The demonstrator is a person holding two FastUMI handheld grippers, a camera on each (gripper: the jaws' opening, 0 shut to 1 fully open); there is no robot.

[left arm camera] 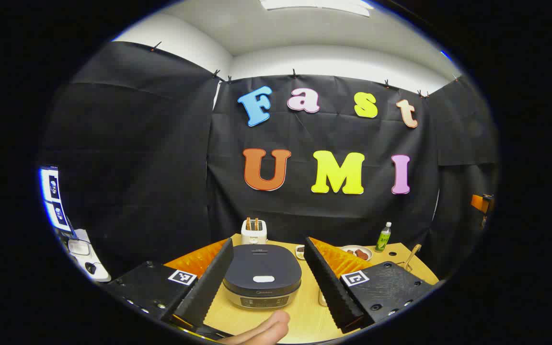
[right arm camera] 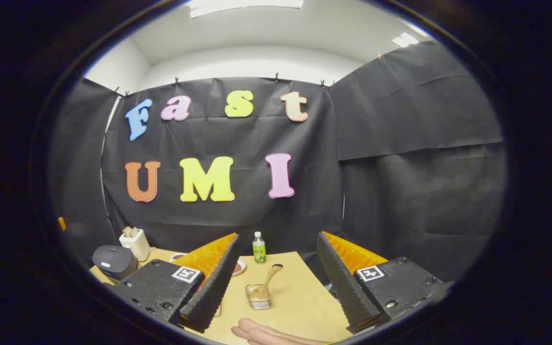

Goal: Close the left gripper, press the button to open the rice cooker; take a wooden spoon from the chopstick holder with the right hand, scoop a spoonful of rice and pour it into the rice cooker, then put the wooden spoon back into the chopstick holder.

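Fingertip [left arm camera: 269, 329] cut off below, rice cooker [left arm camera: 262, 281] lid shut, left tool [left arm camera: 269, 282] open.

Rice cooker [left arm camera: 262, 278] lid is finished in smooth, matt plastic; worktop [right arm camera: 295, 292] is surfaced in pale matt wood; spoon [right arm camera: 267, 282] is wooden.

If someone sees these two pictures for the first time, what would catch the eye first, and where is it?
In the left gripper view, the dark rice cooker, lid shut, sits on the wooden table between the open left gripper. In the right gripper view, a wooden spoon leans in a small clear holder ahead of the open right gripper.
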